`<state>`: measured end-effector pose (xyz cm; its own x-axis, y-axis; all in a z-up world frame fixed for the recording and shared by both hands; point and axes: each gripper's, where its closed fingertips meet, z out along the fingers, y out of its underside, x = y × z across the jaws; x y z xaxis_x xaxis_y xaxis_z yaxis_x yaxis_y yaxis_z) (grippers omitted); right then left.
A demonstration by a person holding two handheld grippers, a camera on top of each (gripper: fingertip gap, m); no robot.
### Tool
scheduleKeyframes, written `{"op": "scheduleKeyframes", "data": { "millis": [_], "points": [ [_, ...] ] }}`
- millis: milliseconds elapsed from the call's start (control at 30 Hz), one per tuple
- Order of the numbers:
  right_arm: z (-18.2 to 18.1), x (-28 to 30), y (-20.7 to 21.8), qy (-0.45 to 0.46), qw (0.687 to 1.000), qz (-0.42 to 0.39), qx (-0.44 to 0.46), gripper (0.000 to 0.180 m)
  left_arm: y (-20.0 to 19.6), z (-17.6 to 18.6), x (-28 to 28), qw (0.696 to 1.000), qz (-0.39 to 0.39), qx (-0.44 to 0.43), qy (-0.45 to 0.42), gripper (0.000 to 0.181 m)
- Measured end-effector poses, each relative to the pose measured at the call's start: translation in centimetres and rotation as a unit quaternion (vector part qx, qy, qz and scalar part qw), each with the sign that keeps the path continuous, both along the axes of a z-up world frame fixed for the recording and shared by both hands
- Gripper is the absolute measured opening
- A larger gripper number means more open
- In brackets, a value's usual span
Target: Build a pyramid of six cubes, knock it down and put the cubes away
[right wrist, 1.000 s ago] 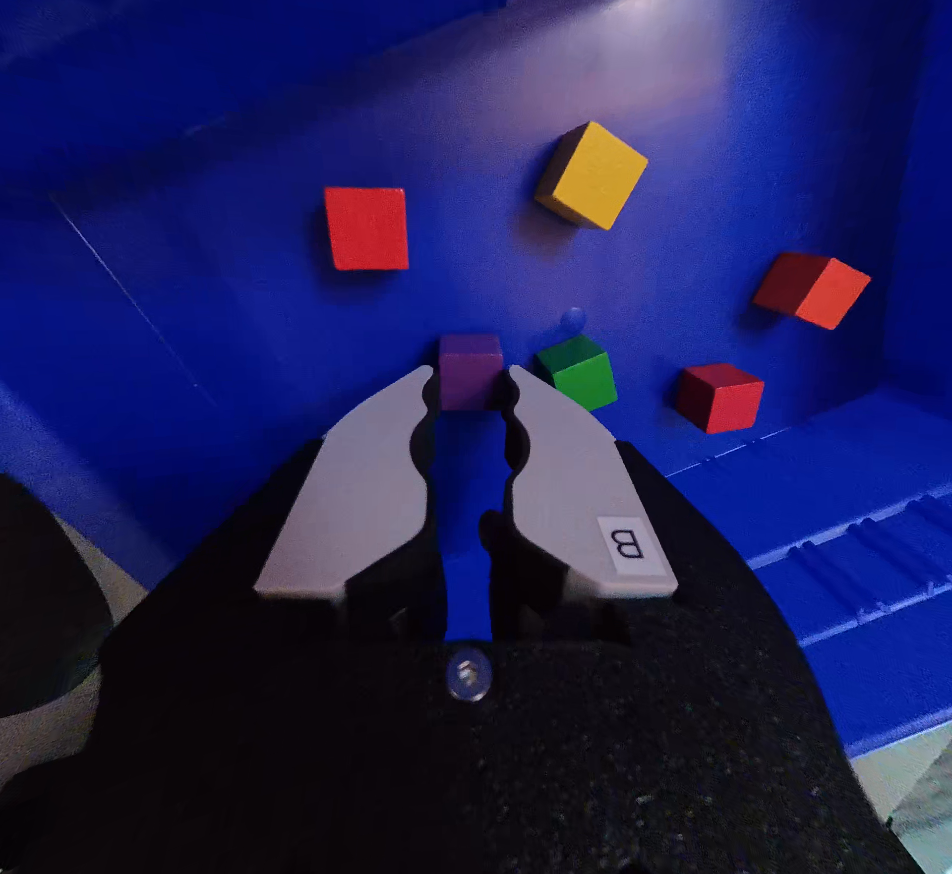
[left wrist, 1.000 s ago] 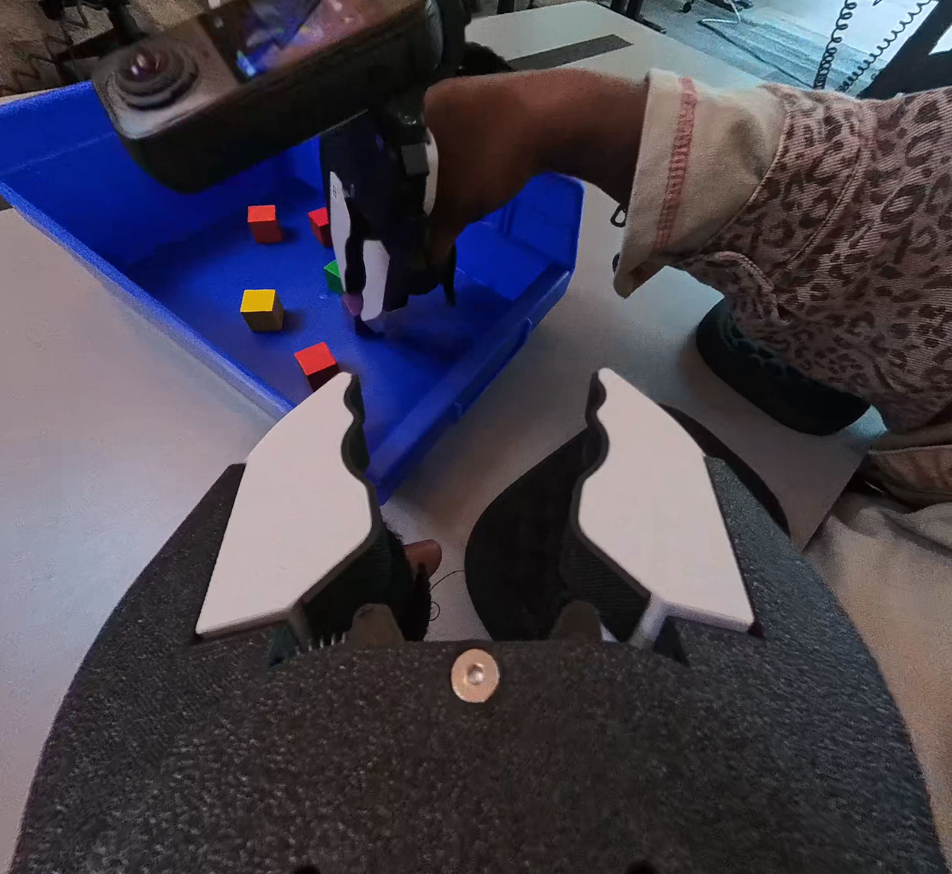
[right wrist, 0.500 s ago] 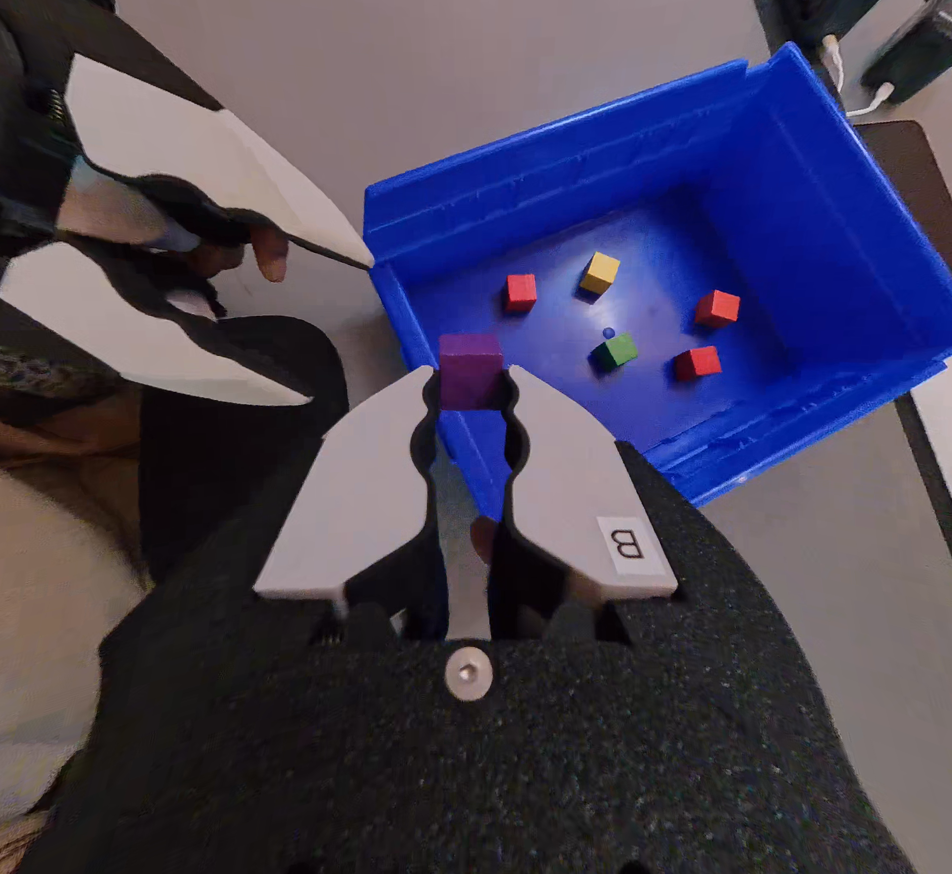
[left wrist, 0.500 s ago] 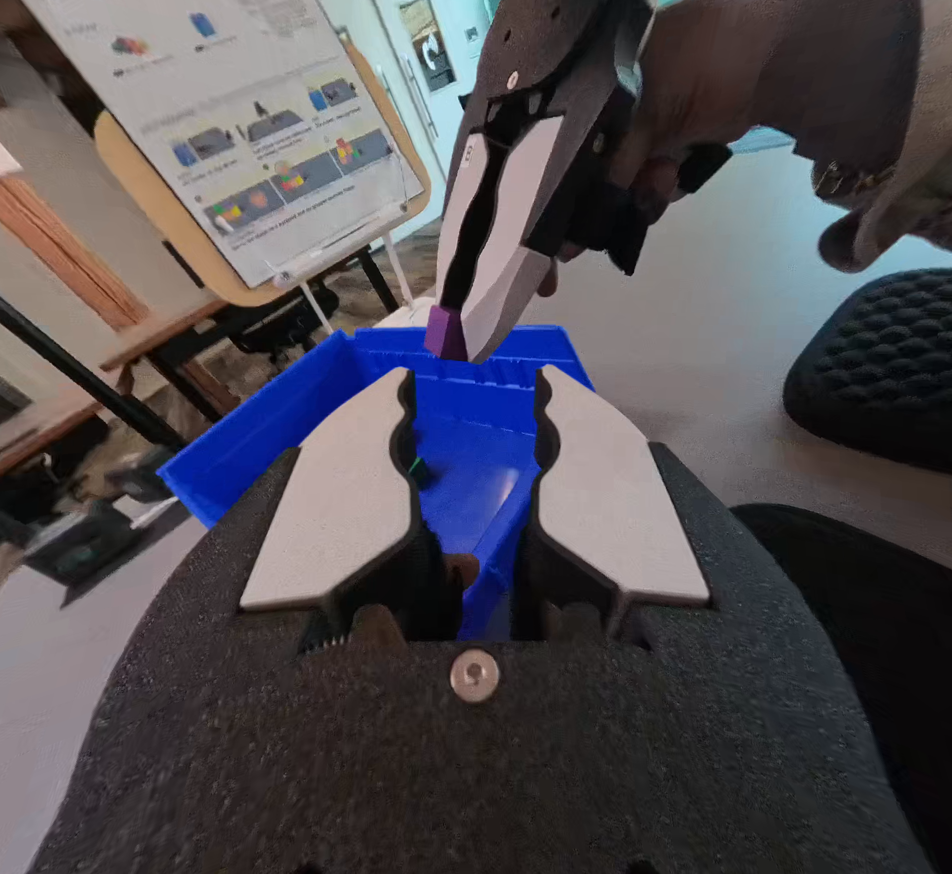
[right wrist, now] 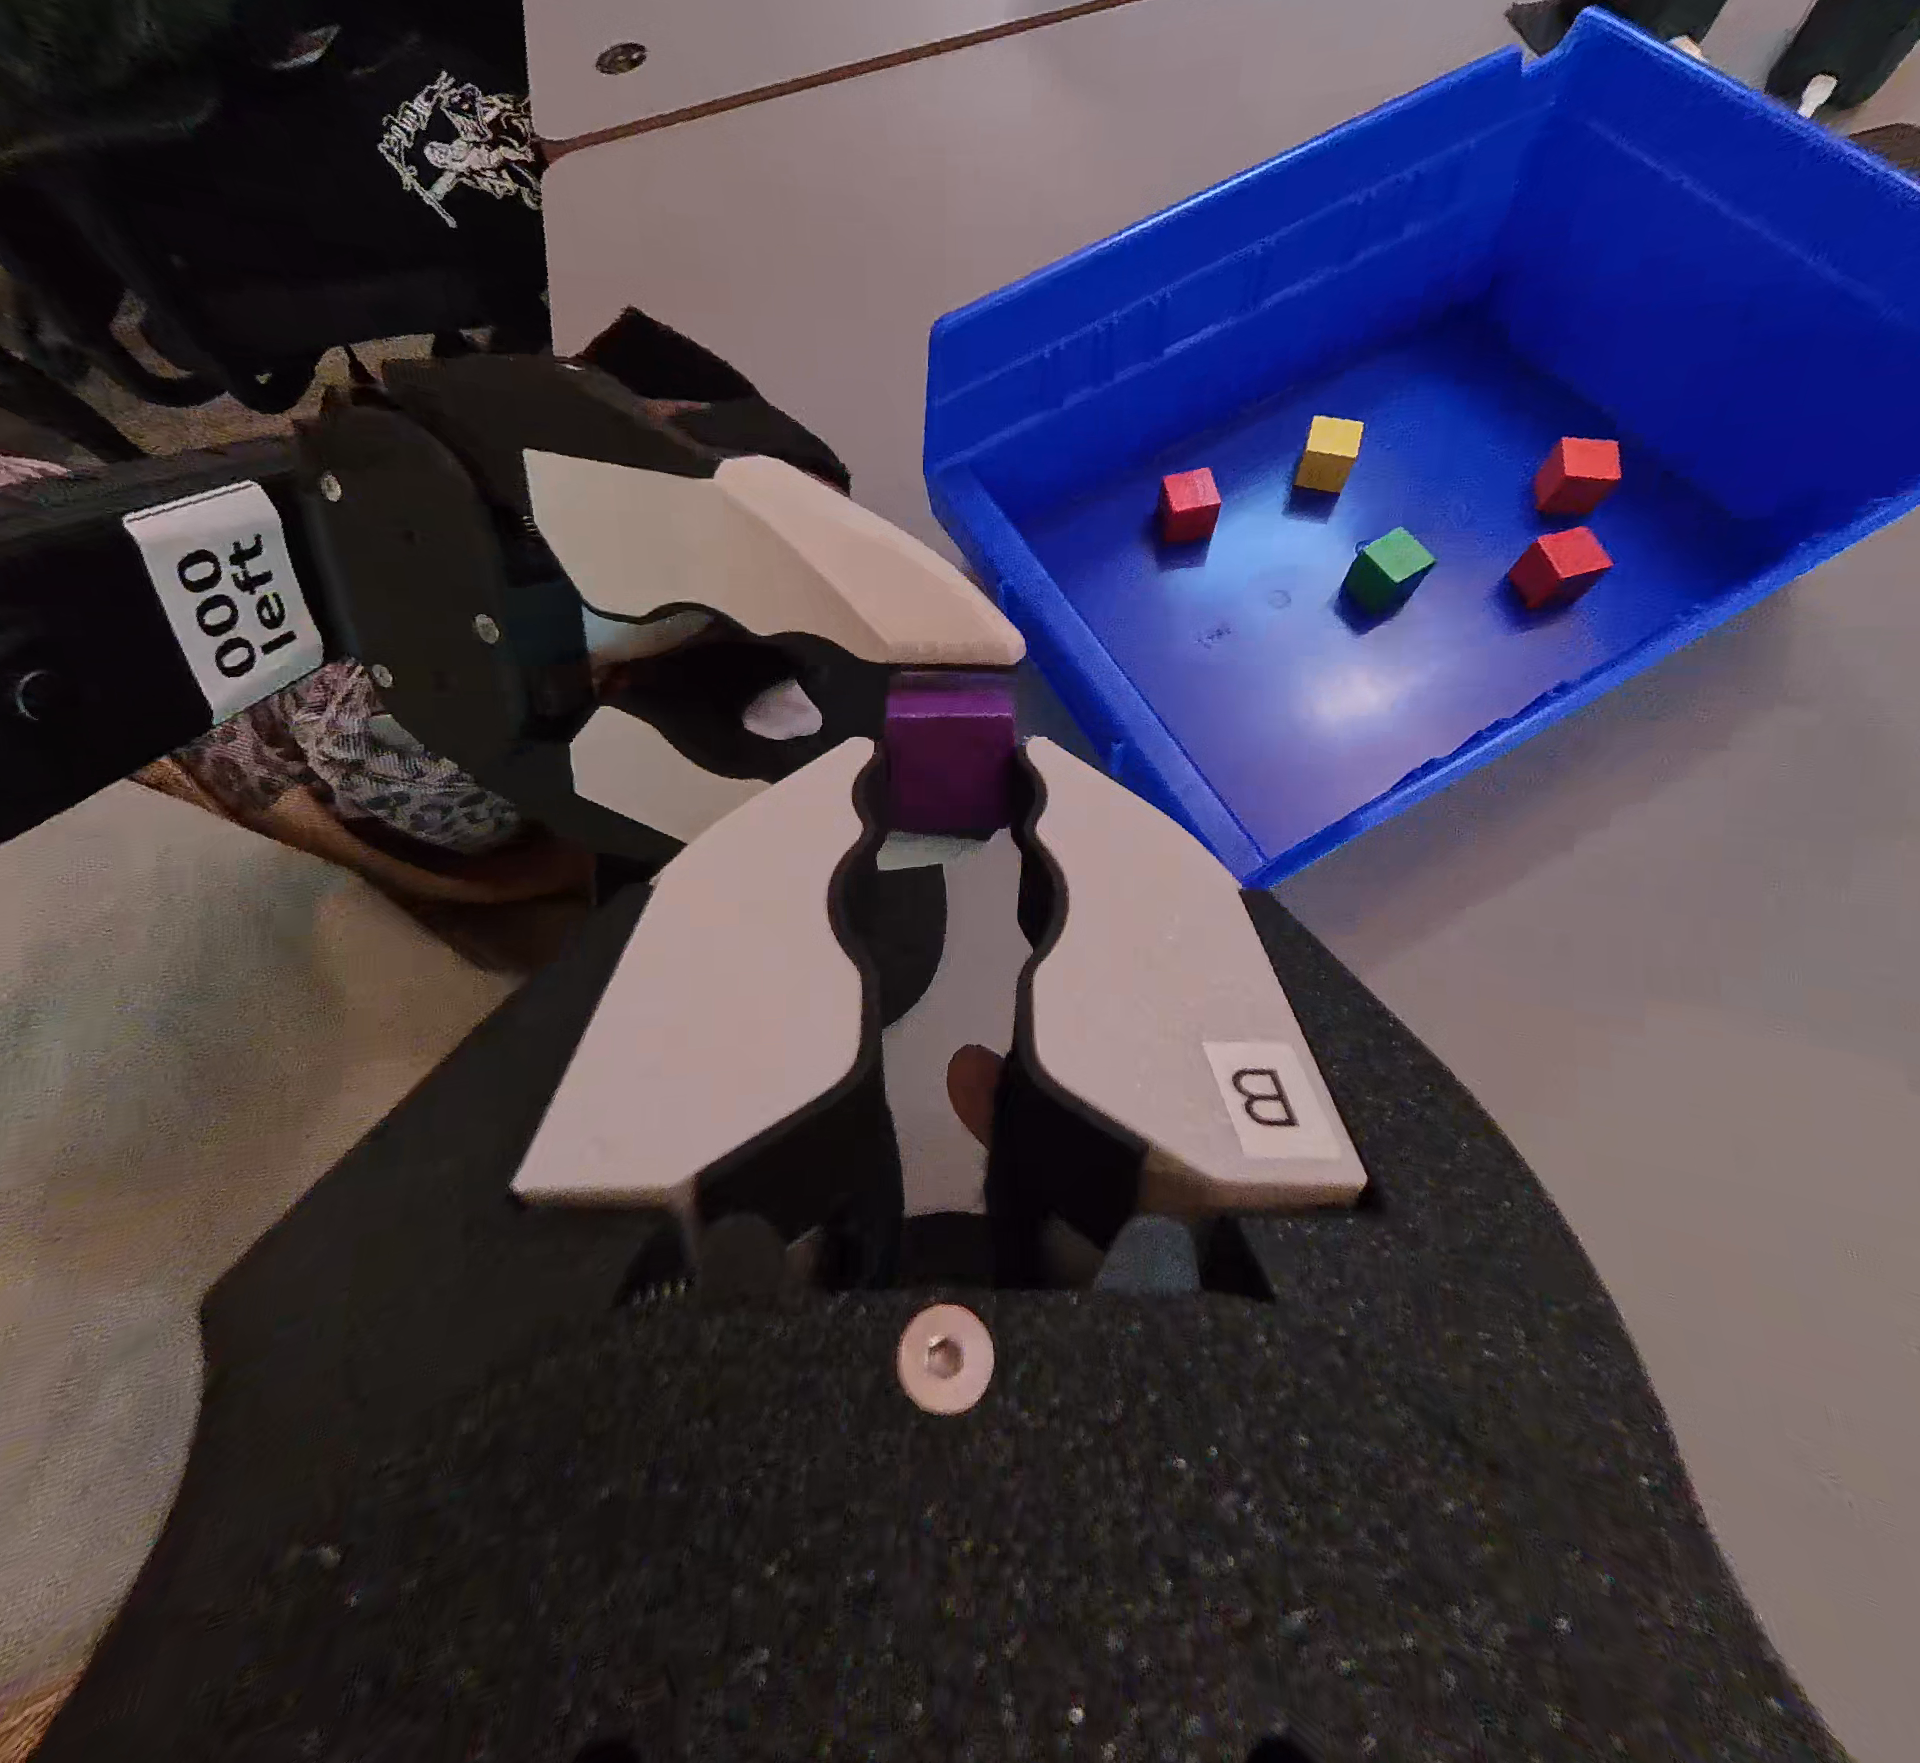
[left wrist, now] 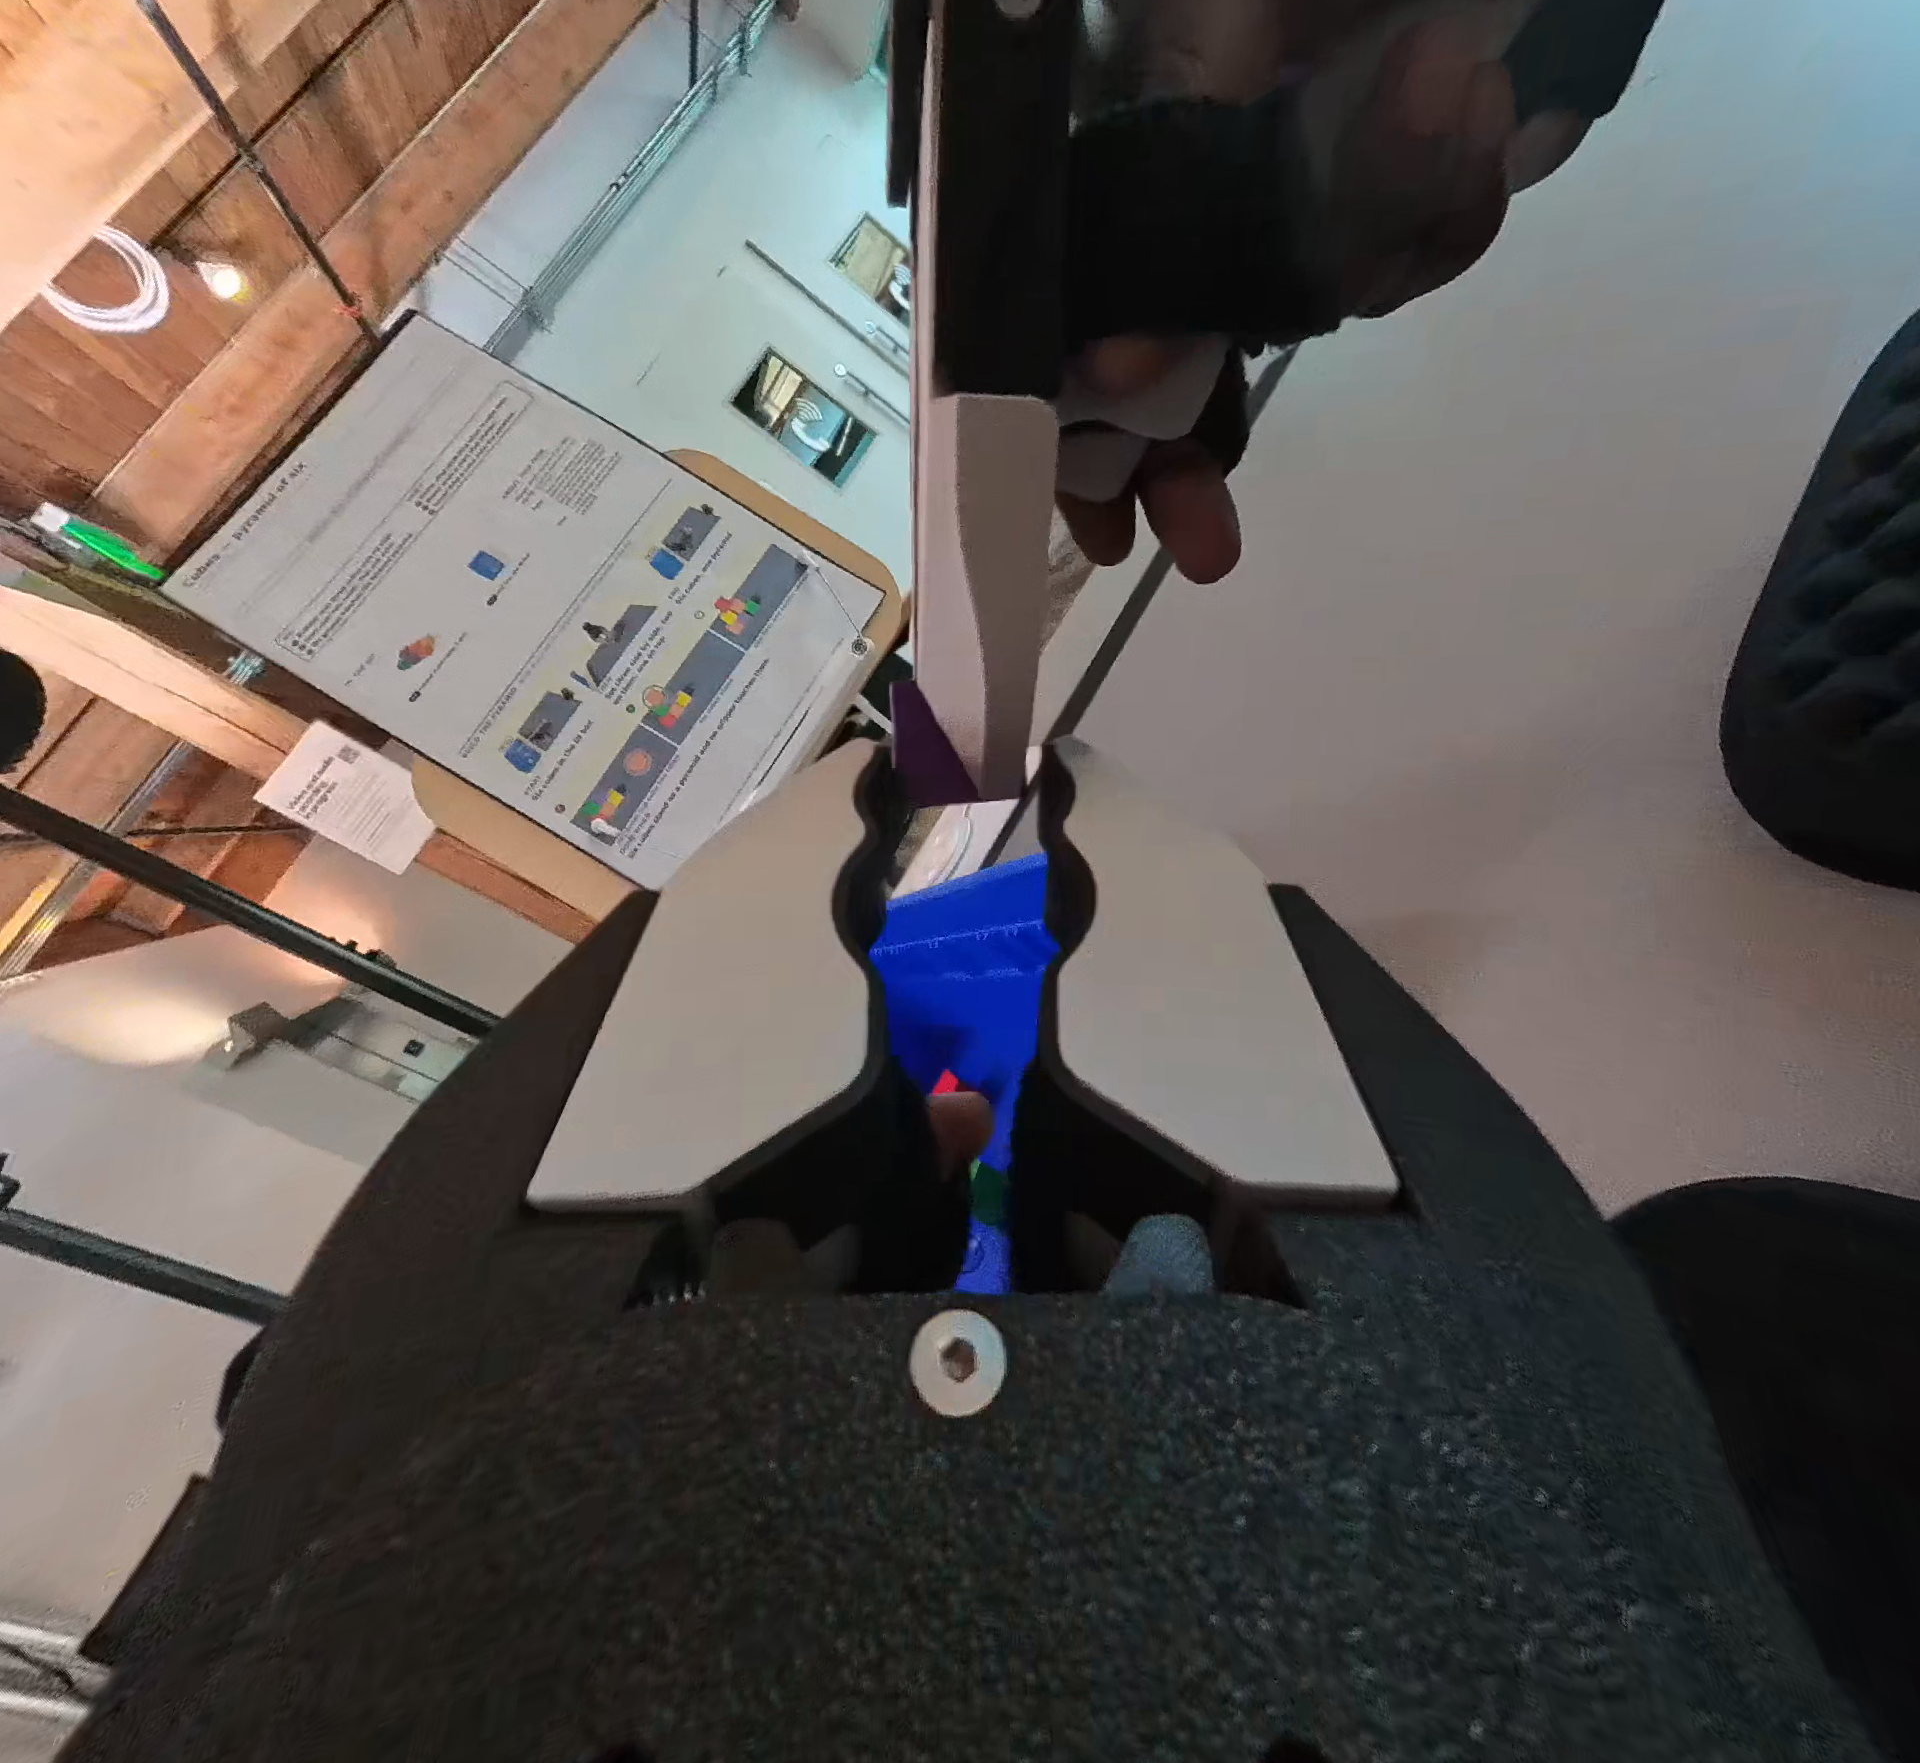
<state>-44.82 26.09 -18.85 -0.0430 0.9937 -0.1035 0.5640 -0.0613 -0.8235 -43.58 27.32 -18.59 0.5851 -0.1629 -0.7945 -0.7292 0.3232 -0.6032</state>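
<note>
The grey surface (right wrist: 1558, 1038) carries a blue bin (right wrist: 1195, 300) near its far right corner. Inside the bin lie three red cubes (right wrist: 1190, 503) (right wrist: 1577, 472) (right wrist: 1558, 565), a yellow cube (right wrist: 1330, 454) and a green cube (right wrist: 1389, 567), all apart. Above the surface, just outside the bin's near-left corner, the right tongs (right wrist: 951, 783) pinch a purple cube (right wrist: 951, 768). The left tongs (left wrist: 961, 778) stand spread, one tip touching that cube's top

Blue bin (right wrist: 1049, 342) open-topped; L gripper (right wrist: 940, 664) crowds R gripper's (right wrist: 948, 778) front; table (right wrist: 1610, 1038) right free.
</note>
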Motion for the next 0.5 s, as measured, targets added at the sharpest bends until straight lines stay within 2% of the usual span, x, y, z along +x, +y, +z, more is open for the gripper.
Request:
{"op": "scheduleKeyframes", "data": {
  "millis": [100,267,500],
  "points": [
    [-0.2,0.7,0.0,0.002,1.000,-0.007,0.001,0.022,0.2,-0.1,0.7,1.000,-0.005,-0.003,0.001,0.022],
    [1.5,1.7,0.3,0.061,0.998,-0.033,0.007,0.026,0.0,0.9,1.1,0.996,-0.030,0.001,-0.081,0.022],
    [1.8,2.0,0.6,0.080,0.995,-0.056,0.028,0.021,0.2,0.2,1.8,0.998,-0.027,0.003,-0.064,0.022]
  ]
}}
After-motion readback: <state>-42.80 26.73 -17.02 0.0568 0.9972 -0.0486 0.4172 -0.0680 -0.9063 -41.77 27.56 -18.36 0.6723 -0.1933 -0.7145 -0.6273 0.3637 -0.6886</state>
